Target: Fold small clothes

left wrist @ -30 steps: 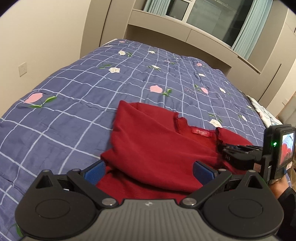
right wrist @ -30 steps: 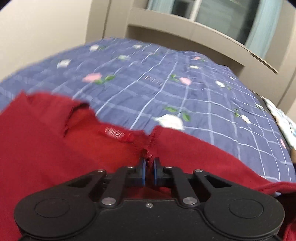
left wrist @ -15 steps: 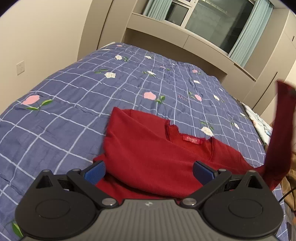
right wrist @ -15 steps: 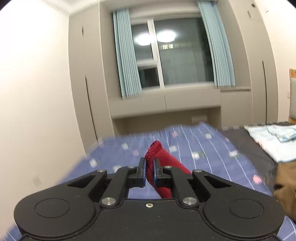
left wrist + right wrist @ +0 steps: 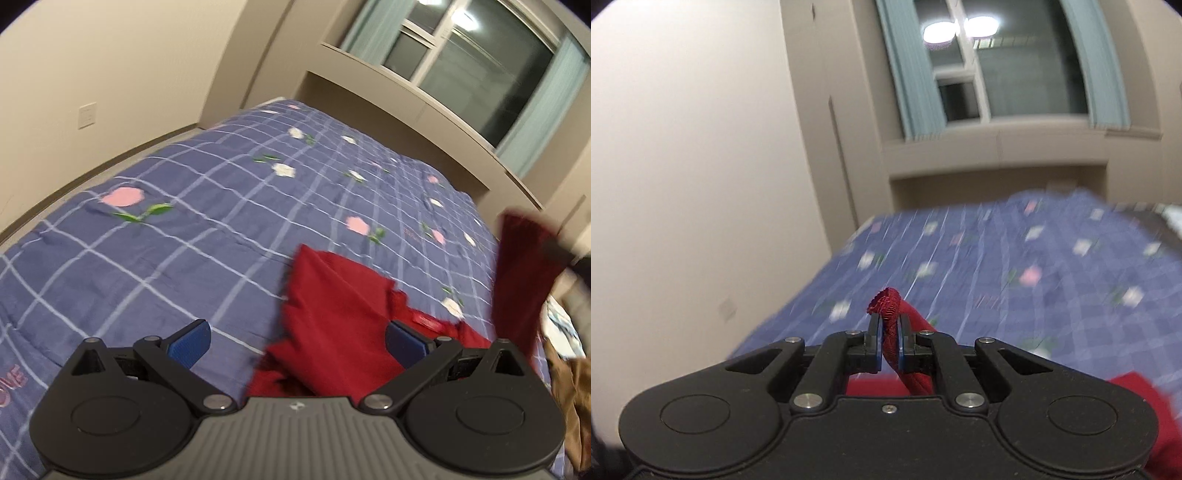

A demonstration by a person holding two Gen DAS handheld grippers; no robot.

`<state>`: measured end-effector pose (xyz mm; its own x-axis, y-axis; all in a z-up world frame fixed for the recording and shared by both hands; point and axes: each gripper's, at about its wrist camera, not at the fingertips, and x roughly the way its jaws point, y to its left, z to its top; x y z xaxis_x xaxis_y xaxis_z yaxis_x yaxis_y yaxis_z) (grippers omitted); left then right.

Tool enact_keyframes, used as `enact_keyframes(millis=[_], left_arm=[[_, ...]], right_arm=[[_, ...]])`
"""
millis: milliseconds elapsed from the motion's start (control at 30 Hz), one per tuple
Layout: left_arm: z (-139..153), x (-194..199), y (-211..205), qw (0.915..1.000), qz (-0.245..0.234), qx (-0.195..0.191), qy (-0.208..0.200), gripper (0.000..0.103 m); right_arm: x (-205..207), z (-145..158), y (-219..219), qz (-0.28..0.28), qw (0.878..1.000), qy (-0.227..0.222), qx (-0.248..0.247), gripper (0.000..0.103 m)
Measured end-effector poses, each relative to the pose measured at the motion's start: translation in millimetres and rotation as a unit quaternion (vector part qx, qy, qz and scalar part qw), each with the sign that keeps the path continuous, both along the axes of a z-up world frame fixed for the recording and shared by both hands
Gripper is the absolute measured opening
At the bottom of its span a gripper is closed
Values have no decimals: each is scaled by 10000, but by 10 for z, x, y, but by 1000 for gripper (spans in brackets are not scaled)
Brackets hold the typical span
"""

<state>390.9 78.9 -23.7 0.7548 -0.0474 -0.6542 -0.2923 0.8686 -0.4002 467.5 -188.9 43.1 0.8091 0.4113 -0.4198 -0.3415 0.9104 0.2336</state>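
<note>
One red sweater [image 5: 332, 317] lies on the blue bed [image 5: 184, 229]. The right claw [image 5: 889, 345] pinches its cuff. The left claw [image 5: 295, 341] is wide open.

Wide bare stretch of blue checked flower quilt [image 5: 192, 236] open on the left, soft red knit top [image 5: 340, 317] lying in the way on the right, its lifted red sleeve [image 5: 524, 280] hanging across the right side, cream wall [image 5: 110, 66] beyond the bed's left edge

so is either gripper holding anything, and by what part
The right gripper pinches the red top by a ribbed edge, lifted off the bed. The left gripper is open, holding nothing.
</note>
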Motion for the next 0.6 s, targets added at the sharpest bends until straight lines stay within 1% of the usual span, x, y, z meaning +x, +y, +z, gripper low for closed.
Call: enact_keyframes(millis=[167, 267, 333, 367, 400, 433, 467, 500, 533, 600], left_arm=[[-70, -40, 267, 9992, 367, 65, 117, 103], [-122, -32, 374, 9986, 486, 38, 181, 103], [-149, -13, 397, 9986, 487, -21, 187, 103], [-160, 1, 393, 9988, 459, -50, 176, 103], [-165, 4, 384, 9989, 423, -72, 161, 103], [-173, 24, 361, 9992, 362, -95, 139, 103], [-178, 38, 334, 9994, 306, -118, 118, 103], [-185, 53, 298, 9996, 229, -157, 86, 103], [-190, 52, 256, 9997, 152, -199, 55, 103], [-208, 81, 178, 9995, -36, -313, 18, 103]], right_arm=[[45, -631, 585, 213, 9972, 715, 20, 7], [-2, -832, 786, 289, 9957, 870, -133, 8], [-35, -878, 766, 320, 9948, 959, -113, 14], [-40, -870, 721, 353, 9948, 954, -93, 23], [-88, -843, 647, 407, 9951, 901, -62, 36], [-140, -809, 556, 445, 9954, 842, -52, 45], [-214, -772, 439, 468, 9961, 751, -64, 61], [-294, -749, 299, 466, 9967, 659, -88, 71], [-381, -731, 173, 441, 9973, 580, -121, 73], [-612, -710, -153, 268, 9985, 444, -186, 81]])
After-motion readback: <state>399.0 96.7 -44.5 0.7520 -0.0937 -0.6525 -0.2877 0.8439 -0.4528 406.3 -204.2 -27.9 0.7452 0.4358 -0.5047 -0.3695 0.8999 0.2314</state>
